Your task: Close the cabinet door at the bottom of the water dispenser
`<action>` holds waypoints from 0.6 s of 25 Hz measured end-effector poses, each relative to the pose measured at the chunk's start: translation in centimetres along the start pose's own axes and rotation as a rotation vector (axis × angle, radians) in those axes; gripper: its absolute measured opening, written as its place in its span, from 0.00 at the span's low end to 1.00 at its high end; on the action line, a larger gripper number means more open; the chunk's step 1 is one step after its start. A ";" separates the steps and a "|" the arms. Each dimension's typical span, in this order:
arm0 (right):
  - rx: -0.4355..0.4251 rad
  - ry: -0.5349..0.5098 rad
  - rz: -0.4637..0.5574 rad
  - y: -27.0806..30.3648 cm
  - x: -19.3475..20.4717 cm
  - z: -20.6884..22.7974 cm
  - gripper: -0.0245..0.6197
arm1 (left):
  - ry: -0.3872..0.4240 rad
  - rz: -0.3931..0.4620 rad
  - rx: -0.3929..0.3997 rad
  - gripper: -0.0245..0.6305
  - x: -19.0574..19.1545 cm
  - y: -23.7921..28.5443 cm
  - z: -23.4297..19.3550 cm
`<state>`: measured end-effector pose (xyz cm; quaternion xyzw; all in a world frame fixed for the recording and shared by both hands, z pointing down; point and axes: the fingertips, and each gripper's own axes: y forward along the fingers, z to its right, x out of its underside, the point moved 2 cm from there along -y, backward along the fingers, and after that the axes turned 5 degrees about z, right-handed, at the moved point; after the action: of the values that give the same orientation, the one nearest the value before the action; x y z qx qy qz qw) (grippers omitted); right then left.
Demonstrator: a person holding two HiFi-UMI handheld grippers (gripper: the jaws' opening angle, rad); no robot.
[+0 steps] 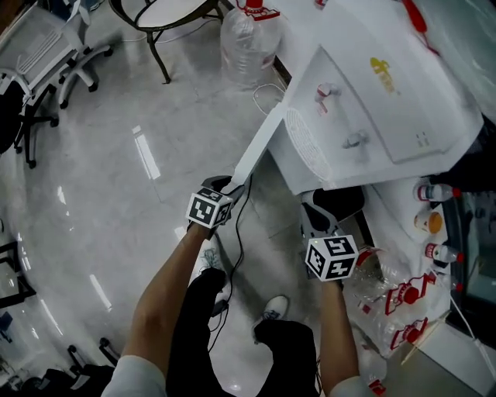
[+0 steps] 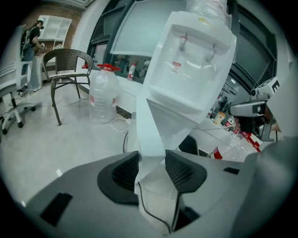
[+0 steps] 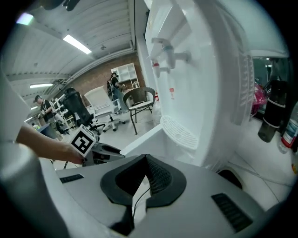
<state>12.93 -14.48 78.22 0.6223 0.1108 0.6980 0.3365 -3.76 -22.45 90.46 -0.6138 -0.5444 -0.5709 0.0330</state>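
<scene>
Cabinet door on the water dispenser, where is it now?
Head view, centre: the cabinet door stands open, angled left from the water dispenser, its free edge clamped in the left gripper.

Nothing legible; yellow mark on the water dispenser (perhaps a logo) blurs.

An open-plan office or lab workroom

A polished pale floor is seen, with wheeled office chairs, a woven chair and a round table set about it. A water dispenser is placed beside a large water jug. A brick wall, strip lights and white shelves are shown behind.
</scene>
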 end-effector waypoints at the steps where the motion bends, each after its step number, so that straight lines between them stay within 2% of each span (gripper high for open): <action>1: -0.001 0.004 0.002 -1.0 0.3 0.5 0.08 | -0.007 -0.002 -0.003 0.33 0.2 0.4 0.9; 9: 0.044 0.033 0.034 -6.1 2.7 4.9 0.08 | -0.096 0.052 -0.057 0.34 0.7 3.2 6.4; 14: 0.044 0.031 0.043 -7.6 3.7 7.1 0.08 | -0.081 0.050 -0.033 0.34 0.4 5.2 10.1; 15: 0.045 0.032 0.045 -7.9 3.7 7.5 0.08 | -0.065 0.039 -0.030 0.31 0.3 5.6 10.8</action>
<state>22.59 -8.30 78.15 0.6209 0.1180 0.7125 0.3048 7.35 -17.35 90.22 -0.6429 -0.5246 -0.5578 0.0173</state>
